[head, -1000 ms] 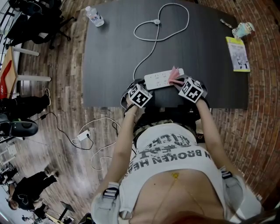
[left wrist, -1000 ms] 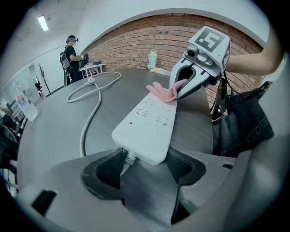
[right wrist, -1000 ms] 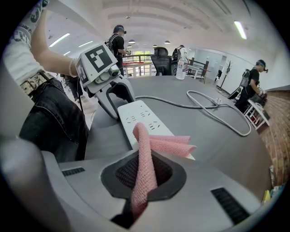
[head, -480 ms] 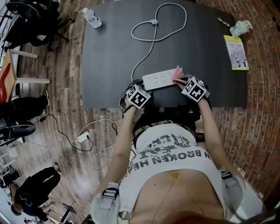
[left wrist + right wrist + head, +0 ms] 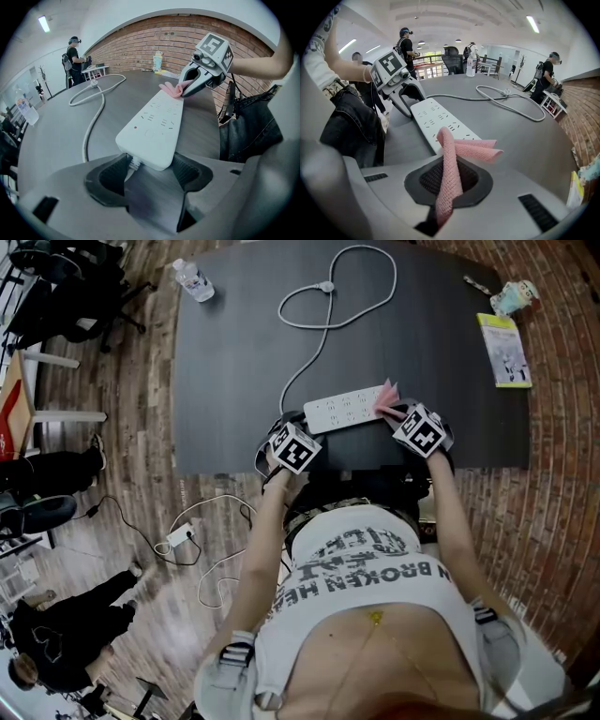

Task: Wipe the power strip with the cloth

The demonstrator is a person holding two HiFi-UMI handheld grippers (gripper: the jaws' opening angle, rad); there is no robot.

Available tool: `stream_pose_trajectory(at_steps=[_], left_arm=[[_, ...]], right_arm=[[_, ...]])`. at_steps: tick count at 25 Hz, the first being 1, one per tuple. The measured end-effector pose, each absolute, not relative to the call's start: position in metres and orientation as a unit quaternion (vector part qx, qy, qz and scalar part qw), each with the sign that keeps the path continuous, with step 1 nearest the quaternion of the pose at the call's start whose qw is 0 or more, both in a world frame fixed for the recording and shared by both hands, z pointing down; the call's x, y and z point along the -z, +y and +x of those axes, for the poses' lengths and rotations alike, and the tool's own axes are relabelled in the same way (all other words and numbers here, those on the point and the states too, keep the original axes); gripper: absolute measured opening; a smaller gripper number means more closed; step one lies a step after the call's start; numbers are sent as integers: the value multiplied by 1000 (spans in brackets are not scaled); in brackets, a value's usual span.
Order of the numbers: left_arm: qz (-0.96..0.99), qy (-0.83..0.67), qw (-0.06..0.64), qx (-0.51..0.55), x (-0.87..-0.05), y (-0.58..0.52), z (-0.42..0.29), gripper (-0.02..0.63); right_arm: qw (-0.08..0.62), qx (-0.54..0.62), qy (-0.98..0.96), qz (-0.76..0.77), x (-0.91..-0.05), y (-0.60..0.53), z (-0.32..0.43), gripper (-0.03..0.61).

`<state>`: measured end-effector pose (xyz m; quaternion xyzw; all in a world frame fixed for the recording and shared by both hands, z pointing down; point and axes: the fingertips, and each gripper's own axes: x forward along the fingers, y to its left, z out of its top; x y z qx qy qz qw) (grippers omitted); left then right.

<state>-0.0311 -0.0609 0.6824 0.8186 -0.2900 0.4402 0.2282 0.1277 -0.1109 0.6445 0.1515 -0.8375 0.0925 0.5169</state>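
A white power strip (image 5: 345, 411) lies near the front edge of the dark table (image 5: 234, 381). My left gripper (image 5: 298, 432) is shut on the strip's cord end; in the left gripper view the strip (image 5: 157, 124) sits squeezed between my left gripper's (image 5: 150, 173) pads. A pink cloth (image 5: 385, 397) rests at the strip's right end, with my right gripper (image 5: 398, 415) shut on it. In the right gripper view the cloth (image 5: 450, 159) stands up from my right gripper (image 5: 447, 180) and folds over onto the strip (image 5: 436, 117).
The strip's grey cord (image 5: 323, 310) loops across the table's middle to a plug. A water bottle (image 5: 192, 279) stands at the far left corner, a yellow booklet (image 5: 506, 351) and a small cup (image 5: 517, 296) at the far right. People stand around the room.
My right gripper has slid the pink cloth a little to the right along the strip, to its right end. The left gripper has stayed on the cord end.
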Motion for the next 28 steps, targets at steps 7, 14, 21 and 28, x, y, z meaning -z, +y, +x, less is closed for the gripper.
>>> stream_pose_trajectory(at_steps=[7, 14, 21, 28], left_arm=[[820, -290, 227, -438, -681, -61, -32, 285], [820, -290, 227, -439, -682, -61, -31, 285], [818, -292, 224, -441, -682, -61, -31, 285], [810, -293, 210, -462, -674, -59, -34, 284]], right_arm=[[522, -103, -833, 155, -644, -111, 126, 17], [527, -102, -828, 164, -645, -112, 126, 17], [532, -86, -826, 167, -644, -111, 126, 17], [542, -34, -821, 177, -638, -108, 121, 17]])
